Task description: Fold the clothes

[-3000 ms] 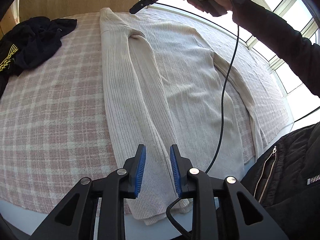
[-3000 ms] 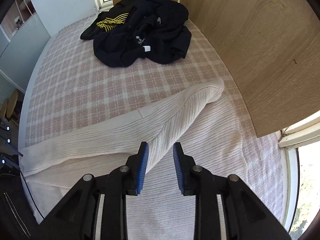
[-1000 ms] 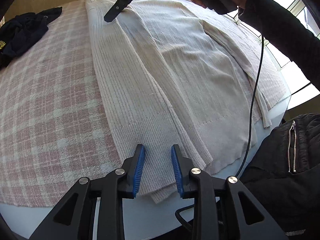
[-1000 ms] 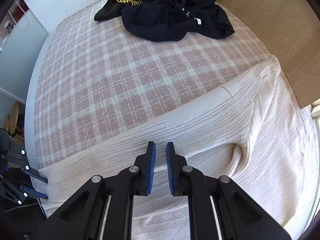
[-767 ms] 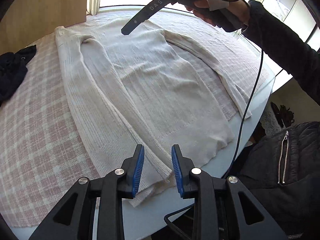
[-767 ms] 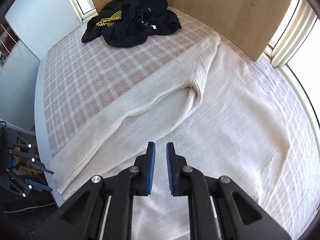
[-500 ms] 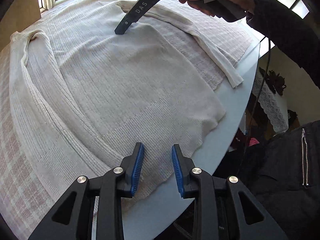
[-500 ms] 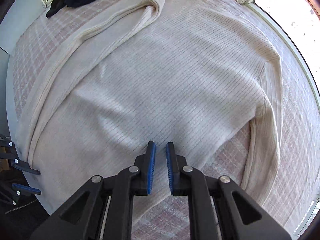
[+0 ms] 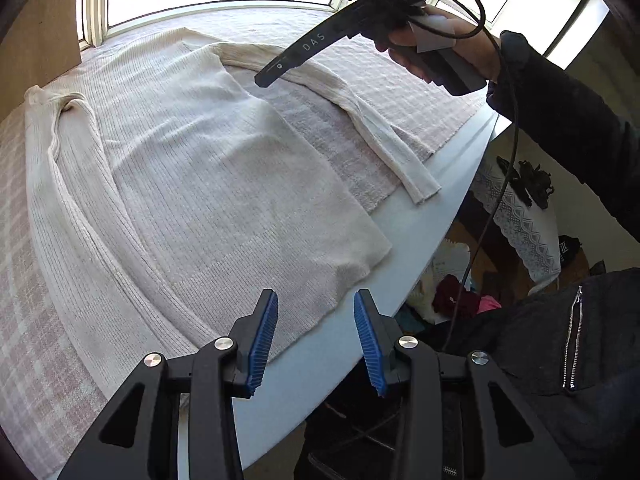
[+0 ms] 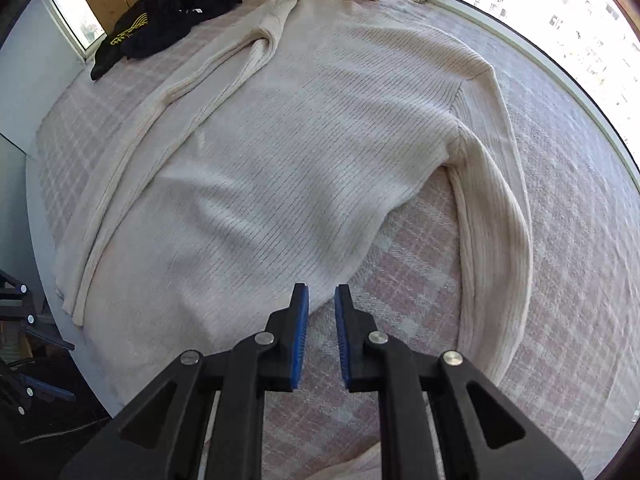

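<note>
In the left wrist view the cream ribbed sweater [image 9: 208,168] lies spread on the checked cloth [image 9: 24,288] that covers the table [image 9: 400,248], its hem reaching to the near edge, where the bare white top shows. One sleeve [image 9: 80,208] is laid in along the body on the left side, running from the shoulder down to the hem; the other sleeve [image 9: 360,120] lies out to the right, apart from the body, its cuff close to the table's right edge. The left gripper [image 9: 316,336] hangs over the hem at the near edge with its blue pads wide apart and nothing between them. Above the far sleeve a hand [image 9: 440,40] carries the right gripper [image 9: 304,56], side-on here, so its gap cannot be read from this view. In the right wrist view the right gripper [image 10: 321,316] sits over the checked cloth in the gap between the body's side edge and the outstretched sleeve [image 10: 492,208]; its pads stand a narrow gap apart and hold nothing. A dark garment [image 10: 160,12] lies bunched at the far corner. By my reading the fold is partly made: one sleeve is in, the other sleeve and the body folds remain, and the dark garment is unfolded.
</note>
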